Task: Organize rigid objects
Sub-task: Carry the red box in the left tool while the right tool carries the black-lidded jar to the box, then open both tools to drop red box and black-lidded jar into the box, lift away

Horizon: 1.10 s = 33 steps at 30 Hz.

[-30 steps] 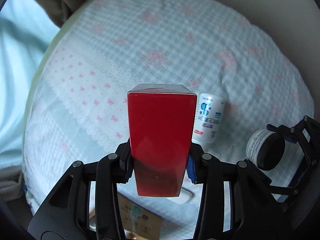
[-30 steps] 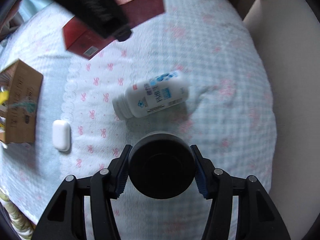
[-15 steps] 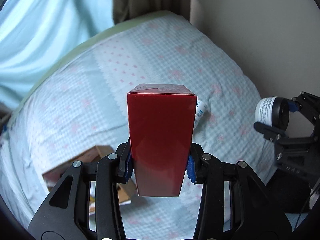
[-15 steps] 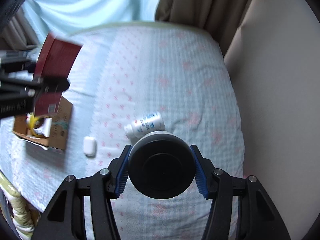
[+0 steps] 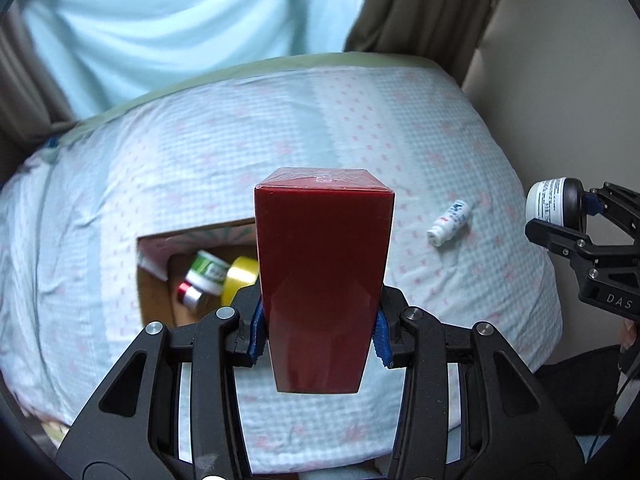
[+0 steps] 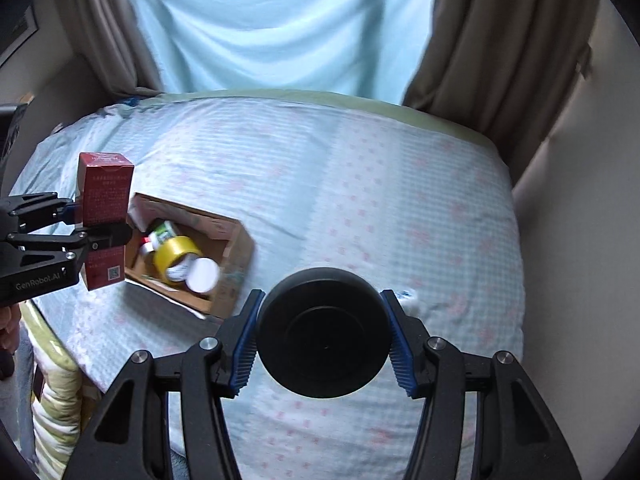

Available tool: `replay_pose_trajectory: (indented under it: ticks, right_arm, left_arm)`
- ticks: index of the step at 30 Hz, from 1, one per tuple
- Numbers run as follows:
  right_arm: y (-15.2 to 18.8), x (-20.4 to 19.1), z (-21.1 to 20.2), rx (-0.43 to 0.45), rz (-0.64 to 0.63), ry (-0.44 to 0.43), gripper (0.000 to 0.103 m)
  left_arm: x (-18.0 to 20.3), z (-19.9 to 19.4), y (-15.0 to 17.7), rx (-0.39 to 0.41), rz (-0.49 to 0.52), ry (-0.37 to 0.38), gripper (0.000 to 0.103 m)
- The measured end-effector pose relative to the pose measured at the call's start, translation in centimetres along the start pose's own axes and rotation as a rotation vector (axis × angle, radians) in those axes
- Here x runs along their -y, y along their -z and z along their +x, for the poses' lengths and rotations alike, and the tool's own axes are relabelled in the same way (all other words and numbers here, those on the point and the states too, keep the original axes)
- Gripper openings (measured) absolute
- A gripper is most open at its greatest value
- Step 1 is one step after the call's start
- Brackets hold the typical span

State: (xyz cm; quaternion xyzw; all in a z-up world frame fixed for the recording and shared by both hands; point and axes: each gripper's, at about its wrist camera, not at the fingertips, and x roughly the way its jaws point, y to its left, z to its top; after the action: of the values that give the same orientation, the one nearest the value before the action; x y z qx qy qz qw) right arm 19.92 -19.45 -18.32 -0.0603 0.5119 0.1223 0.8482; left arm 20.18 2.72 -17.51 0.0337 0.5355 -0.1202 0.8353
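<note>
My left gripper (image 5: 318, 334) is shut on a tall red box (image 5: 323, 272), held high above the bed; it also shows in the right wrist view (image 6: 105, 216). My right gripper (image 6: 323, 340) is shut on a round jar with a black lid (image 6: 323, 338); the jar shows white with a label in the left wrist view (image 5: 554, 206). An open cardboard box (image 6: 236, 256) lies on the bed below, holding a yellow tape roll (image 6: 176, 254), a green-labelled jar (image 5: 208, 272) and a white bottle (image 6: 200, 274). A white bottle with blue print (image 5: 450, 222) lies on the bedspread to the right.
The bed has a pale blue checked bedspread with pink bows (image 6: 360, 184). Light blue and brown curtains (image 6: 500, 48) hang behind it. A cream wall (image 6: 580, 200) runs along the right side. A green quilt edge (image 6: 56, 400) hangs at the near left.
Both grippers rose and pulled back from the bed, so the bed looks smaller. The cardboard box and its contents came into view under the red box. Both grips stayed shut.
</note>
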Motion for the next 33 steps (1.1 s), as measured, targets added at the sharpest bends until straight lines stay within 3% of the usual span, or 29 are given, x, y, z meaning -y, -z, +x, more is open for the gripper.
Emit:
replay_pose_trajectory:
  ticks: [10,18,25,33]
  right_arm:
    - [-3.5,-13.3,2.0,0.001,-0.008,-0.090,0.053]
    - [-6.7,-20.7,7.4,-0.055,0.091,-0.104,0.053]
    - [-7.7,-22.9,13.6,-0.153,0.172,-0.069,0.053]
    - [-7.7,-20.1,20.2,-0.267,0.237,0.011,0.053]
  left_arm:
    - [-14.5,-0.5,3.0,-0.018,-0.051,-0.006,0.038]
    - [-23.0,4.7,4.1,-0.105,-0.033,0.051,0.038]
    - [-26.3,10.8,4.3,-0.172,-0.052,0.097,0.038]
    - [-27.6,17.0,2.7,-0.236,-0.069,0.113,0.038]
